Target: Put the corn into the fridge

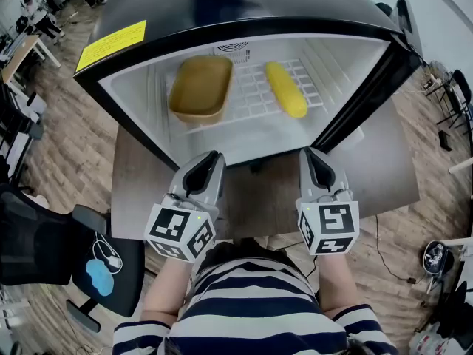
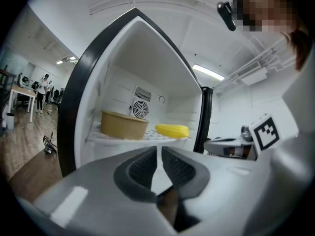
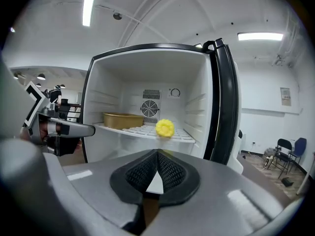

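Head view, left to right: left gripper [image 1: 213, 156], lower centre-left, jaws closed to a slit, nothing between them; tan tray [image 1: 201, 87] on the left half of the white wire shelf [image 1: 251, 103] inside the open fridge [image 1: 133, 87]; corn [image 1: 286, 89] lying lengthwise on the shelf's right half, near the tray, not touching it; right gripper [image 1: 310, 154], lower centre-right, jaws together and empty, in front of the fridge opening; corn sits above it in frame, apart from both grippers.
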